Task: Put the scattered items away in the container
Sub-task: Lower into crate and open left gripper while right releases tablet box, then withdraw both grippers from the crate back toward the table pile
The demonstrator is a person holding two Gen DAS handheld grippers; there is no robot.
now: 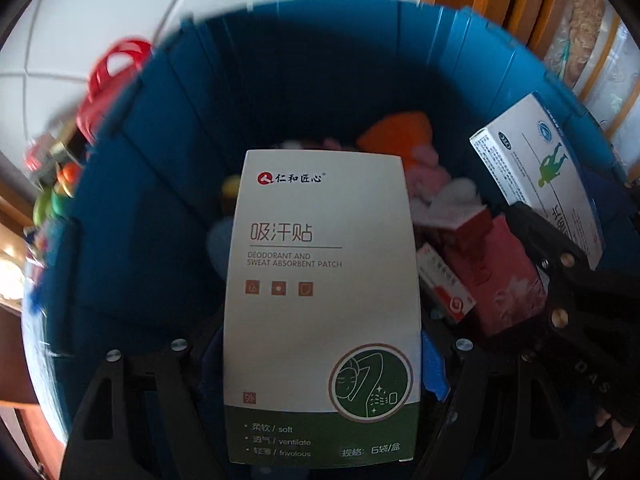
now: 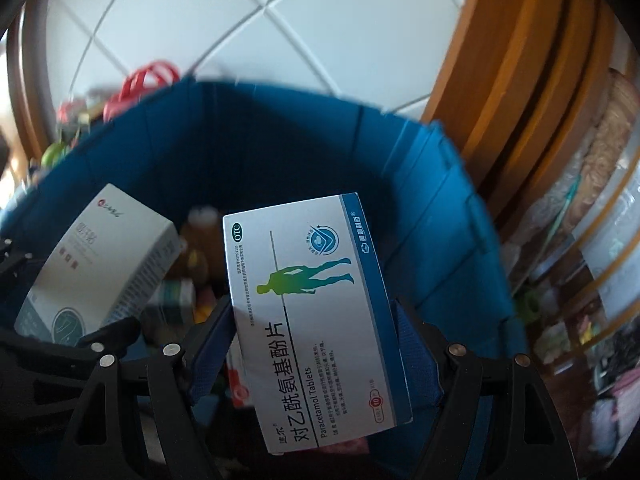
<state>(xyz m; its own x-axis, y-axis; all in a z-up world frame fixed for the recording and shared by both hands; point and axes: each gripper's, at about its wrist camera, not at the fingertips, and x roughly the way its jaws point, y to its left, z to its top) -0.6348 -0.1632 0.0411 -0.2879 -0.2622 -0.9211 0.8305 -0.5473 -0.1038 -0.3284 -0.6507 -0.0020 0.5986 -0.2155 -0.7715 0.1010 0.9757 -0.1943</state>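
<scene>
A deep blue container (image 1: 160,200) fills both views, and both grippers hang over its open top. My left gripper (image 1: 320,352) is shut on a white and green sweat-patch box (image 1: 320,300), held upright between the blue pads (image 1: 434,364). My right gripper (image 2: 316,348) is shut on a white and blue paracetamol tablet box (image 2: 316,312), tilted above the container (image 2: 280,140). Each view shows the other box at its side: the tablet box (image 1: 540,168) and the sweat-patch box (image 2: 100,264). At the bottom lie a pink box (image 1: 500,280), a small red and white box (image 1: 444,284), an orange item (image 1: 396,132) and bottles (image 2: 200,224).
Red handles (image 1: 116,68) and small coloured clutter (image 1: 56,192) lie outside the container's left wall. White tiled floor (image 2: 240,20) stretches behind it. Wooden furniture (image 2: 520,80) and transparent shelves with goods (image 2: 580,260) stand close on the right.
</scene>
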